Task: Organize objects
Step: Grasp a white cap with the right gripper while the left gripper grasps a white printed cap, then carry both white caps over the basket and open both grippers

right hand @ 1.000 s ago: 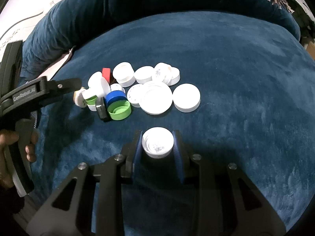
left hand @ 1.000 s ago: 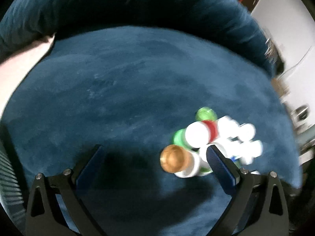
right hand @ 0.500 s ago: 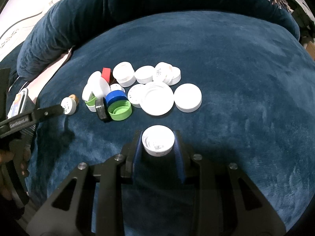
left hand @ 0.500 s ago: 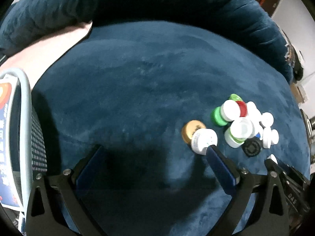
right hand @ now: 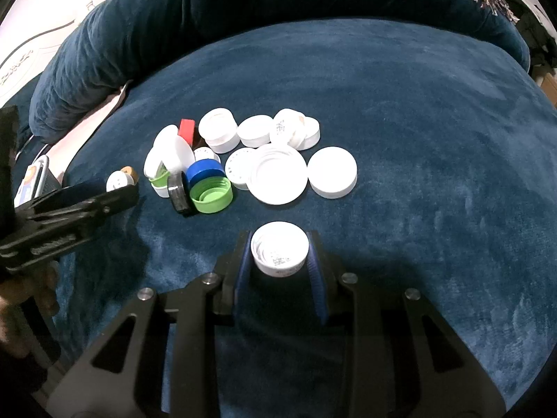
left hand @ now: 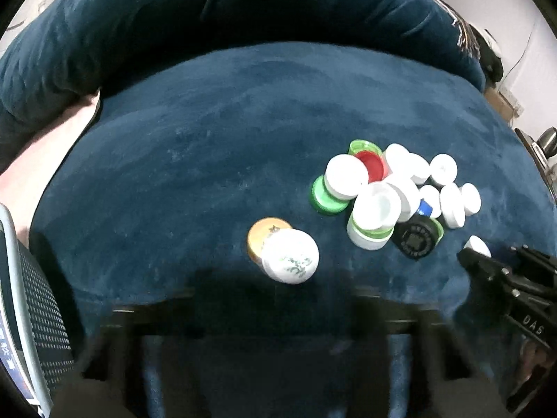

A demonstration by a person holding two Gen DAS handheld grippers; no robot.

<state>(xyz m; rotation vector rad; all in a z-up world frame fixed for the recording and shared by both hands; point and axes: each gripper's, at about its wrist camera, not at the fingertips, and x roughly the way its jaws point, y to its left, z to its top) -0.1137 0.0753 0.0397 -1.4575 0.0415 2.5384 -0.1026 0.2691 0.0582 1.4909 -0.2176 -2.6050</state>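
White cap (right hand: pixel 279 253): light, rigid plastic with slick sides, clamped across its rim by right gripper (right hand: pixel 280 264) above the blue cushion (right hand: pixel 417 122). Left gripper (right hand: pixel 134 191) shut, holding nothing, beside the cap pile (right hand: pixel 243 160).

We see a dark blue velvet cushion (right hand: pixel 400 111) backed by a plump bolster of the same fabric (right hand: pixel 146 17). A pale pink cloth (left hand: pixel 41 142) lies tucked at its left edge, beside a grey mesh basket (left hand: pixel 31 299).
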